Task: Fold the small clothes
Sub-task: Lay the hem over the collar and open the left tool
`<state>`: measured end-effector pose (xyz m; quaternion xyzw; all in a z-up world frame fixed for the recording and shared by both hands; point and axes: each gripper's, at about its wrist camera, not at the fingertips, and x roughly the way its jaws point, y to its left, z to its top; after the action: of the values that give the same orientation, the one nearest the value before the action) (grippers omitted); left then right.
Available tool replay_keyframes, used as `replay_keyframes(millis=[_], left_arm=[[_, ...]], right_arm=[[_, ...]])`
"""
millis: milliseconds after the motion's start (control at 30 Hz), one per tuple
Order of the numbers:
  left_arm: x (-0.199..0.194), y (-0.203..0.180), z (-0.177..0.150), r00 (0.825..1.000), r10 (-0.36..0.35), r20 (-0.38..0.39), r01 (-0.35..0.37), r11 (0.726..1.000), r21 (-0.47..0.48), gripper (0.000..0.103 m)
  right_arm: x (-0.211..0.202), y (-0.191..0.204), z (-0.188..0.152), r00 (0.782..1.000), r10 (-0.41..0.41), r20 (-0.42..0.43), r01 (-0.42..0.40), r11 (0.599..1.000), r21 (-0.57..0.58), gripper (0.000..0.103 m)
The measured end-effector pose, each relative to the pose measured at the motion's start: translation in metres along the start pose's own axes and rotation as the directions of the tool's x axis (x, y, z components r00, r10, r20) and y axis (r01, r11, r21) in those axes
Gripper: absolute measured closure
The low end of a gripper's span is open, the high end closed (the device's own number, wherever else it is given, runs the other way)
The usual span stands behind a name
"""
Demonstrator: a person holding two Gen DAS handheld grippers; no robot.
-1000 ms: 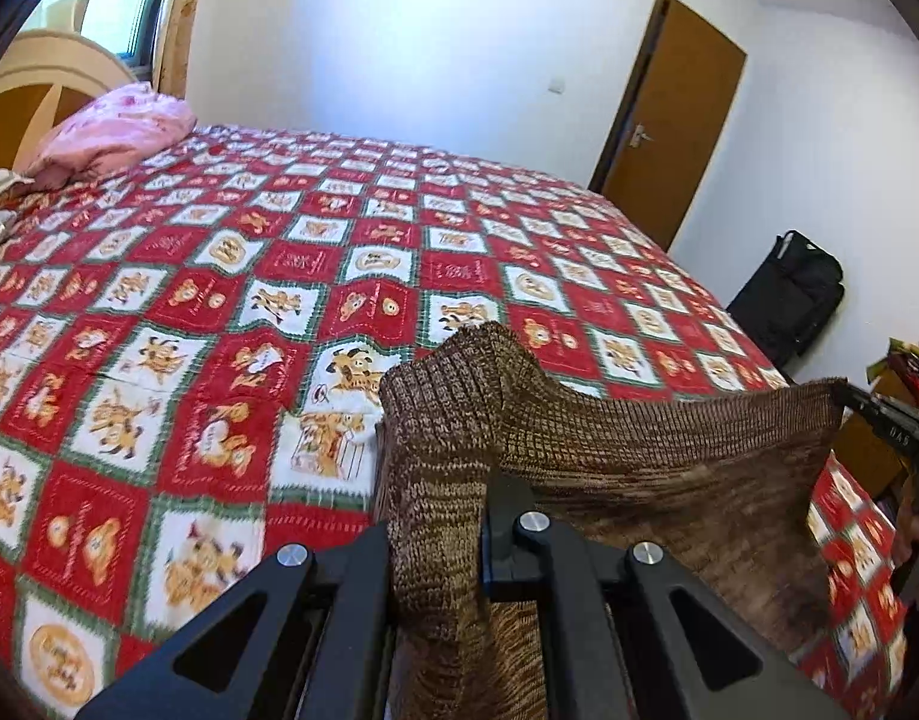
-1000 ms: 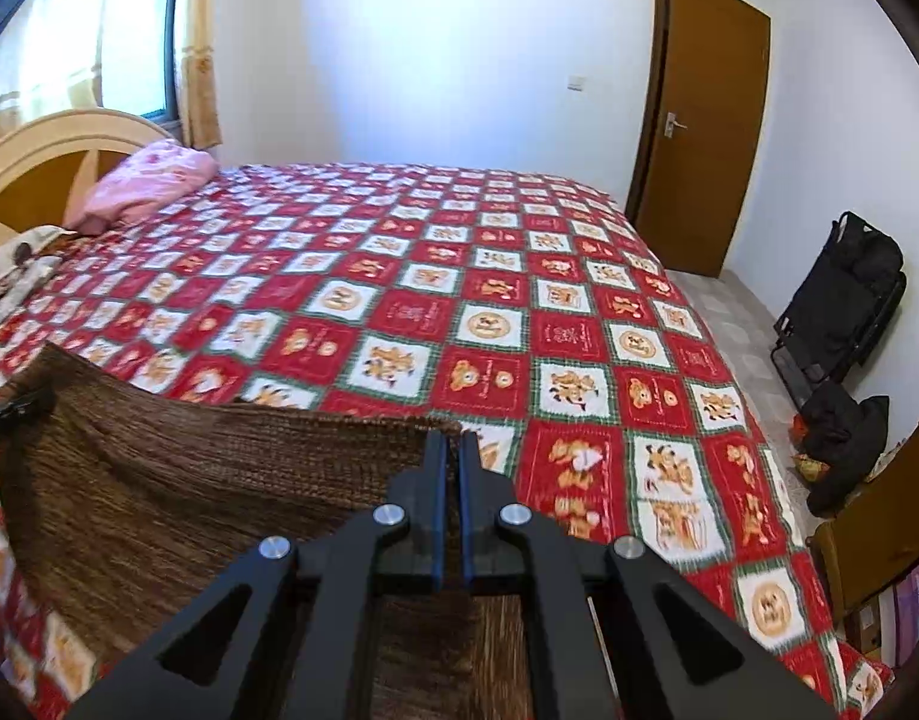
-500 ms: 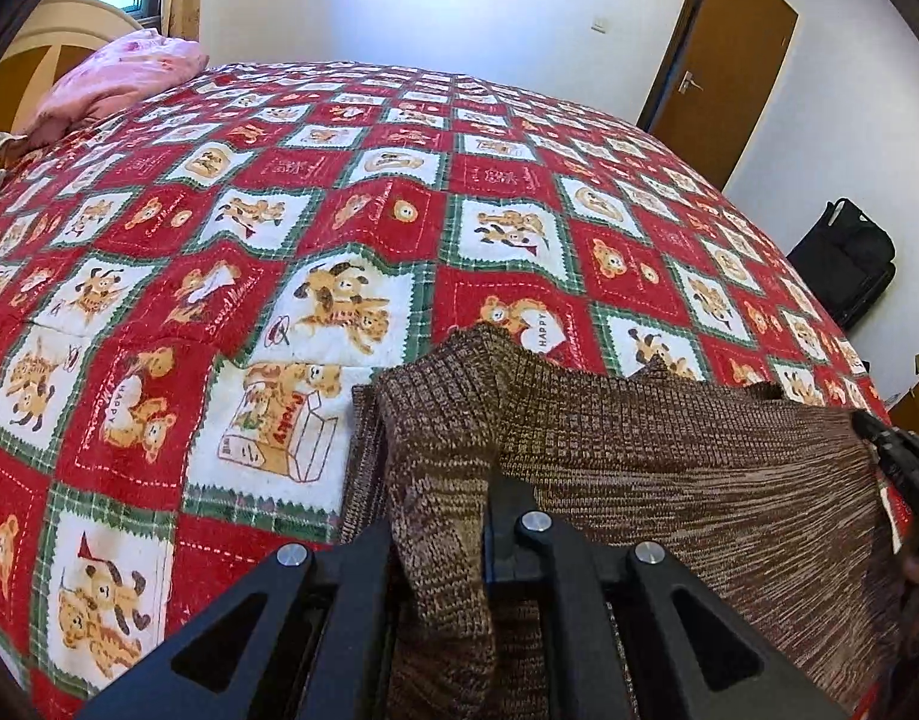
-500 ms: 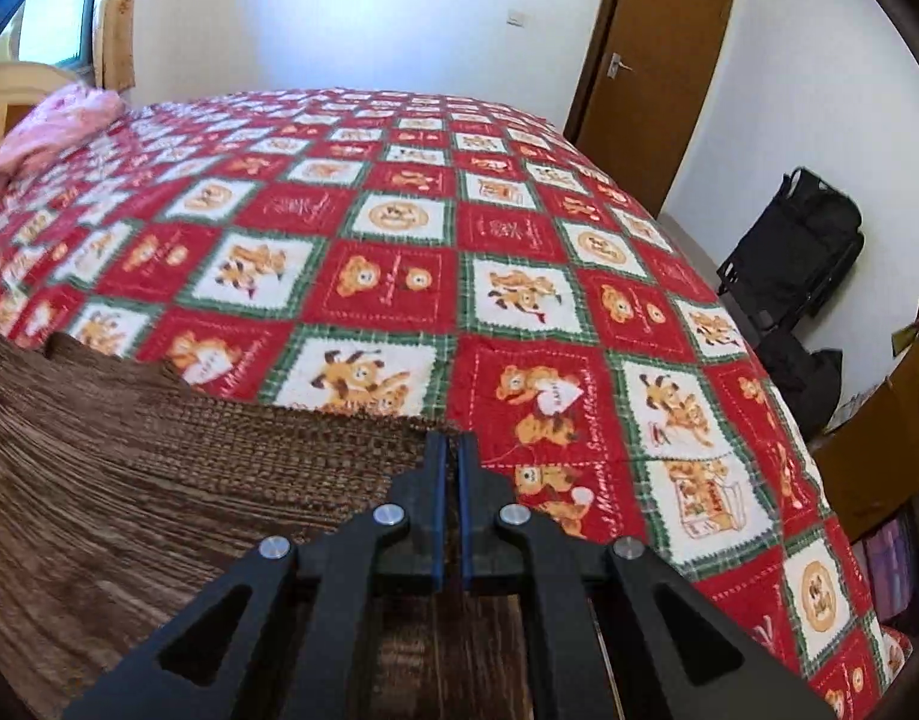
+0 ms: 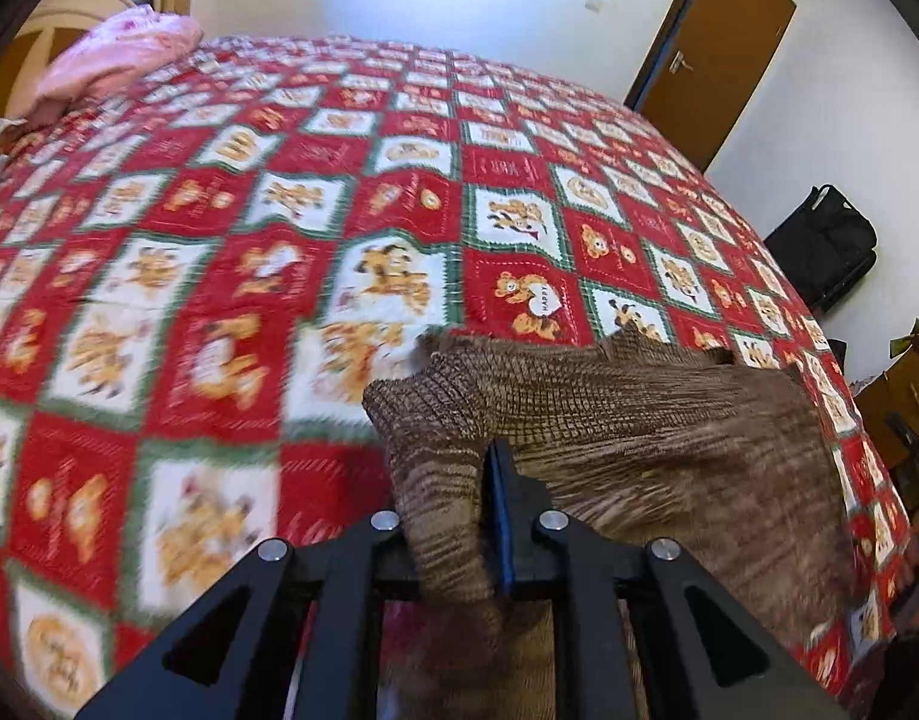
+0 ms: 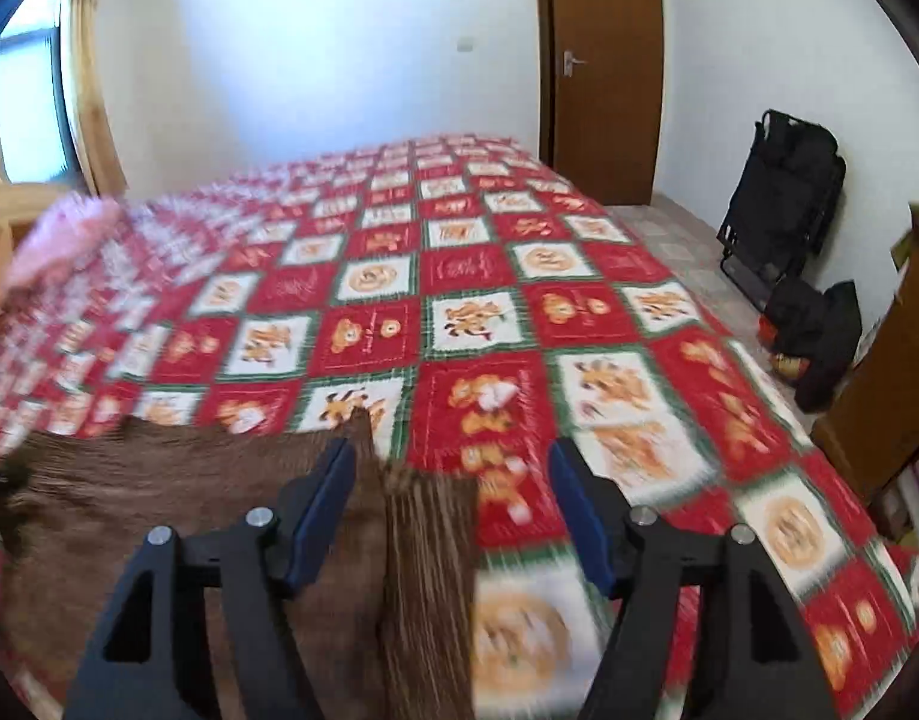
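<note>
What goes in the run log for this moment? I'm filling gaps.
left gripper: shut on sweater | right gripper: jaws open, above sweater | sweater: on bedspread

A home bedroom: a wide bed under a red-and-white patchwork bedspread printed with teddy bears (image 5: 339, 192) fills the room. At its head lies a pink pillow (image 5: 117, 60) (wooden headboard behind); past its far corner stands a brown wooden door (image 6: 603, 66).

The left gripper (image 5: 489, 480) has its jaws clamped on a bunched corner of the brown knit garment (image 5: 639, 420), which spreads toward the bed's right edge over the red patchwork bedspread (image 5: 219, 240). A pink pillow (image 5: 117, 60) lies at the far left corner.
</note>
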<state>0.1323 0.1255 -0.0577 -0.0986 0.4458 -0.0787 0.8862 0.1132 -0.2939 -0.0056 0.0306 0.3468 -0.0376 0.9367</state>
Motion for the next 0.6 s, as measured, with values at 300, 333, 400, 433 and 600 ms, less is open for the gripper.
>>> replay_keyframes(millis=[300, 333, 400, 433, 600], left_arm=[[-0.015, -0.030, 0.003, 0.979, 0.151, 0.135, -0.174, 0.969, 0.174, 0.088], [-0.014, -0.028, 0.009, 0.976, 0.175, 0.127, -0.194, 0.968, 0.161, 0.088], [-0.024, -0.022, 0.017, 0.977, 0.161, 0.139, -0.179, 0.975, 0.129, 0.088], [-0.032, -0.019, 0.016, 0.977, 0.142, 0.157, -0.162, 0.979, 0.121, 0.088], [-0.059, 0.001, 0.009, 0.977, 0.091, 0.194, -0.114, 0.987, 0.115, 0.088]], right_arm=[[-0.064, 0.008, -0.098, 0.974, 0.179, -0.140, -0.184, 0.983, -0.022, 0.042], [-0.063, 0.009, -0.101, 0.974, 0.172, -0.145, -0.177, 0.984, -0.026, 0.042], [-0.066, 0.011, -0.102, 0.972, 0.186, -0.141, -0.189, 0.982, -0.010, 0.042], [-0.069, 0.012, -0.098, 0.970, 0.206, -0.128, -0.208, 0.978, -0.002, 0.042], [-0.078, 0.024, -0.082, 0.973, 0.218, -0.075, -0.222, 0.974, -0.044, 0.042]])
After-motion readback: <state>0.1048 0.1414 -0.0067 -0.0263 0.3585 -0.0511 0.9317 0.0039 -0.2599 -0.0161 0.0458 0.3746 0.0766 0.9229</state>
